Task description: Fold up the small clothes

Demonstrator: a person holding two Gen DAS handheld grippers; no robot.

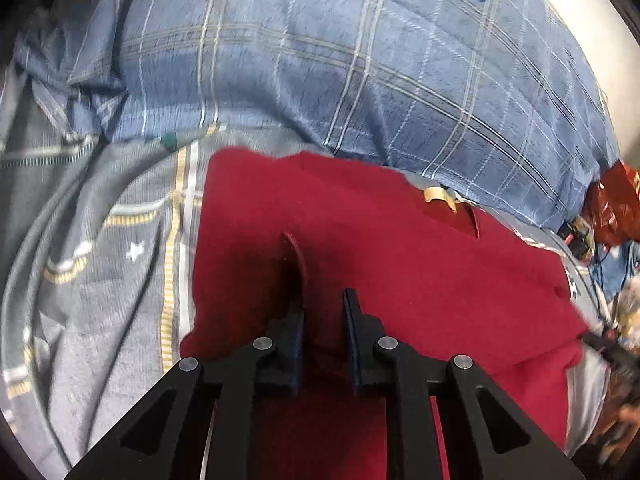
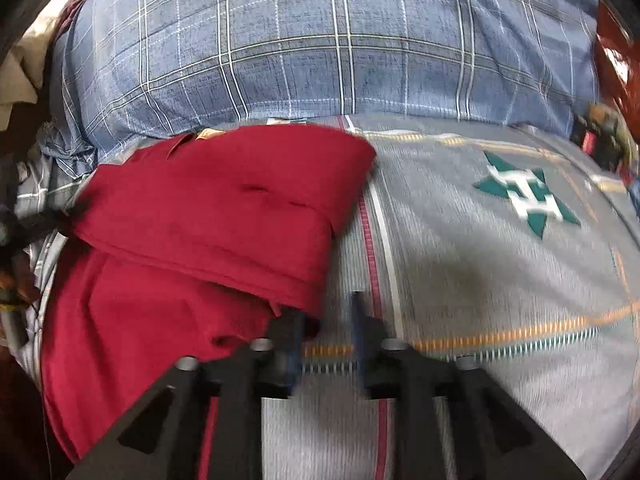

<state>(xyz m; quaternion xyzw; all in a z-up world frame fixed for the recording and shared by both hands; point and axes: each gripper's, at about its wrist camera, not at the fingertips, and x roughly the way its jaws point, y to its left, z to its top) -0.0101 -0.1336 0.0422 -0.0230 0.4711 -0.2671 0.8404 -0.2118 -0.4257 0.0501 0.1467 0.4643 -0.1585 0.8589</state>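
Observation:
A dark red garment (image 1: 400, 264) lies folded on the grey striped bed sheet (image 1: 100, 280), with a tan label (image 1: 438, 194) at its far edge. My left gripper (image 1: 324, 304) is down on the garment, its jaws narrow, and a ridge of red cloth (image 1: 295, 256) stands up at the left finger. In the right wrist view the red garment (image 2: 224, 208) fills the left half, one layer folded over another. My right gripper (image 2: 326, 320) is open just past the garment's near right corner. Only the striped sheet (image 2: 460, 280) shows between its fingers.
A blue plaid pillow or quilt (image 1: 320, 60) (image 2: 320, 40) bulges up just behind the garment. A green star print (image 2: 528, 200) marks the sheet to the right. Red-brown clutter (image 1: 612, 208) lies at the bed's right edge, and more small items (image 2: 604, 132) at the far right.

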